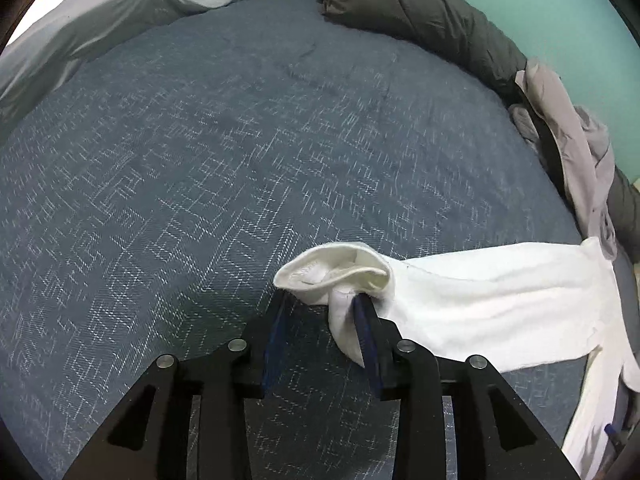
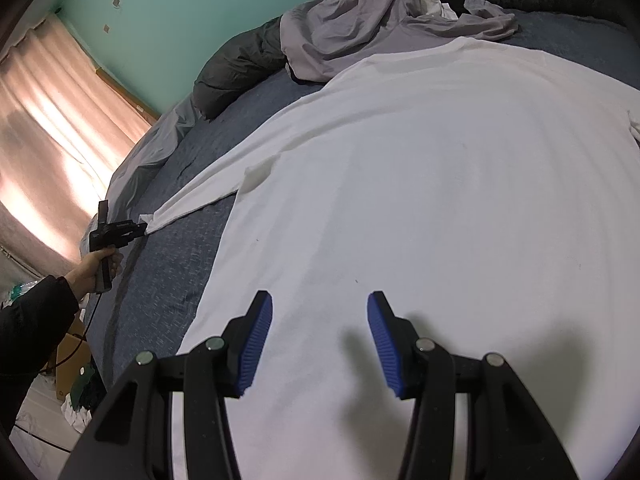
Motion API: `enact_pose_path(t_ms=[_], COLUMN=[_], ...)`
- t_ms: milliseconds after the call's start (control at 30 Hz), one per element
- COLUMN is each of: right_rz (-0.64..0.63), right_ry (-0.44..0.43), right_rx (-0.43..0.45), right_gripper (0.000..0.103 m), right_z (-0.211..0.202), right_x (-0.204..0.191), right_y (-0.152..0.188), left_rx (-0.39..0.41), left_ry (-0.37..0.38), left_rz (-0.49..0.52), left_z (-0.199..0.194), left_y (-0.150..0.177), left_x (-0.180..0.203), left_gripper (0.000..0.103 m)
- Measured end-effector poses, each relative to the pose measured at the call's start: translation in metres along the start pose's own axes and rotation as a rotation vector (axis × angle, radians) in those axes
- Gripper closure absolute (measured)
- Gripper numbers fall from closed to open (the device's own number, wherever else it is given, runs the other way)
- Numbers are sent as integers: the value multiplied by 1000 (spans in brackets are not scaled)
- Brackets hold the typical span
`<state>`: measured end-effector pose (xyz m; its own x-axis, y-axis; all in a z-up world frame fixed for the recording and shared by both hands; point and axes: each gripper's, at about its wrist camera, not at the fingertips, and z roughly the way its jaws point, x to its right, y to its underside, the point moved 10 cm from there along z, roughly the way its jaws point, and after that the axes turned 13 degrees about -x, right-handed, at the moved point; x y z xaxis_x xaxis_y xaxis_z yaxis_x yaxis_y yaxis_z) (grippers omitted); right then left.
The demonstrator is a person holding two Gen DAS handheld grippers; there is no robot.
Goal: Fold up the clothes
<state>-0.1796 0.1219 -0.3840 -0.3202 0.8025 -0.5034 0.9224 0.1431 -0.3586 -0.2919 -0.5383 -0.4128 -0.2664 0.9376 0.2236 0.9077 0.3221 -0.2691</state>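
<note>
White shirt (image 2: 420,184), flat on bed (image 1: 200,160). Left gripper (image 1: 324,300) jaws narrow, sleeve cuff (image 1: 336,276) loosely between; right gripper (image 2: 320,312) jaws wide, empty. Advice: regrip cuff firmly before folding inward.

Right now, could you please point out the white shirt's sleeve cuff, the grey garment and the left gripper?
sleeve cuff (image 1: 332,272), left wrist view, open end.
grey garment (image 2: 360,20), right wrist view, crumpled middle.
left gripper (image 1: 320,308), left wrist view, between its fingertips.

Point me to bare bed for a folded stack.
Free: the blue bedspread between the grey sheet, the dark duvet and the white shirt's sleeve. Crowded: the wall side, where grey clothes pile up, and under the white shirt.
</note>
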Motion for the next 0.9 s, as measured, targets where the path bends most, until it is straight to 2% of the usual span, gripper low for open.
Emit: enact_pose_path(t_ms=[33, 67, 300, 433, 600, 833, 900], right_rz=[3, 6, 3, -2, -1, 6, -1], right_ry=[1, 1, -9, -20, -30, -35, -29], right_rx=[-1, -3, 1, 11, 24, 34, 34], right_gripper=[53, 53, 53, 53, 53, 53, 53], right_z=[0, 1, -1, -5, -11, -20, -23], right_x=[1, 2, -2, -5, -6, -5, -4], right_y=[1, 1, 1, 1, 2, 6, 6], left_rx=[3, 7, 43, 54, 53, -41, -51], left_ry=[5, 6, 47, 68, 144, 197, 196], left_rz=[9, 17, 36, 9, -66, -222, -221], left_z=[-1, -1, -19, -34, -51, -17, -11], left_y=[0, 1, 2, 7, 27, 51, 58], left_x=[2, 4, 12, 6, -5, -20, -21], left_gripper=[88, 93, 96, 96, 96, 96, 95])
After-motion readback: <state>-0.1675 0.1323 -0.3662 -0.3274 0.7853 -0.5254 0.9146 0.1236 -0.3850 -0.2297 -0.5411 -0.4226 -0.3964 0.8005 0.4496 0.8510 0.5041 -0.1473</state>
